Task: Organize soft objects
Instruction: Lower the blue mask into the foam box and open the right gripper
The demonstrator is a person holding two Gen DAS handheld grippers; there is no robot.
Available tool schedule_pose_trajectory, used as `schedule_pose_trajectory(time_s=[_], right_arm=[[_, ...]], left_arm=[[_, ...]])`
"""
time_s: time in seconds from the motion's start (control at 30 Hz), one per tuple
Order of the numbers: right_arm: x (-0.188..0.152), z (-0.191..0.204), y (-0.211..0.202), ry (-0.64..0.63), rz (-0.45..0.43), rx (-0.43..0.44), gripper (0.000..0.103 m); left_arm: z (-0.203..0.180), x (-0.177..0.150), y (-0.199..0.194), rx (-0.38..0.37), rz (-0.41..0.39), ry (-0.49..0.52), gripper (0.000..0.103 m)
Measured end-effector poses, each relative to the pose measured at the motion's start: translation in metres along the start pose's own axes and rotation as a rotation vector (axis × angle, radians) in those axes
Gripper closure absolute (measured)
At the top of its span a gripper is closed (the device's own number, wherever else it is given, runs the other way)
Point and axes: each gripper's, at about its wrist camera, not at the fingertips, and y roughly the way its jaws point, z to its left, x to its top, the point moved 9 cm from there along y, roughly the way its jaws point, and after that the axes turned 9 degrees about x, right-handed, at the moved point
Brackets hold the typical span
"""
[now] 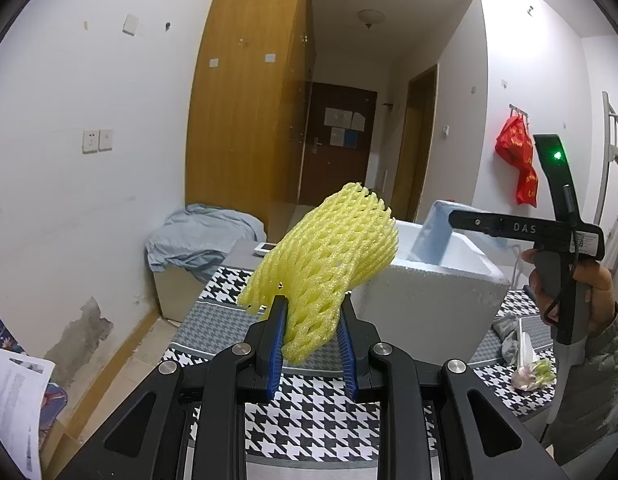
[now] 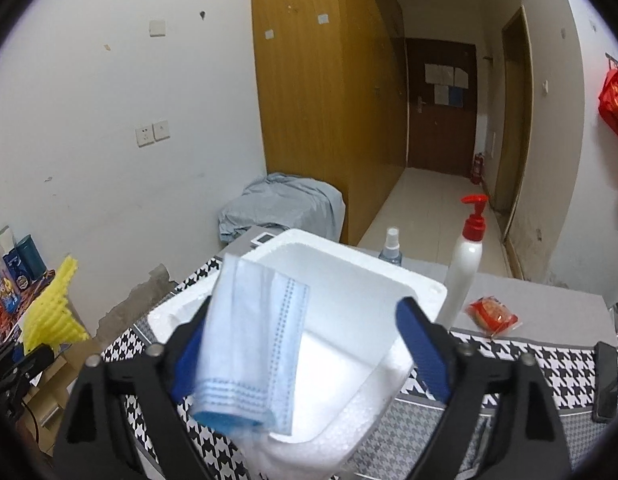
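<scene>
Foam net (image 1: 329, 264), yellow, is pinched between the left gripper (image 1: 313, 312) fingers, its long axis slanting up and rightward. Face mask (image 2: 249, 344) is seen hanging lengthwise above the foam box (image 2: 389, 288), between the right gripper (image 2: 305, 344) fingers, spread wide.

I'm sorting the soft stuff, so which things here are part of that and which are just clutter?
Belong: yellow foam net in the left gripper; blue face mask; white foam box.
Lying about: pump bottle; spray bottle; red snack packet.

"DAS" on right tongs (image 1: 525, 227)
</scene>
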Motion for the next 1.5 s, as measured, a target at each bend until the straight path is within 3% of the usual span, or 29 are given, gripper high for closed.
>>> schedule_pose_trajectory(time_s=[0.2, 0.93, 1.2, 1.5], right_arm=[[0.0, -0.008, 0.002, 0.004, 0.017, -0.045, 0.006], [-0.005, -0.012, -0.009, -0.006, 0.006, -0.023, 0.006], [-0.005, -0.015, -0.014, 0.0, -0.002, -0.019, 0.006], [-0.006, -0.019, -0.019, 0.008, -0.008, -0.002, 0.006]], left_arm=[[-0.004, -0.001, -0.001, -0.009, 0.001, 0.004, 0.077], [-0.045, 0.022, 0.015, -0.186, 0.021, 0.084, 0.078], [-0.066, 0.02, 0.03, -0.21, 0.056, 0.161, 0.078], [-0.079, 0.022, 0.051, -0.185, 0.08, 0.222, 0.078]])
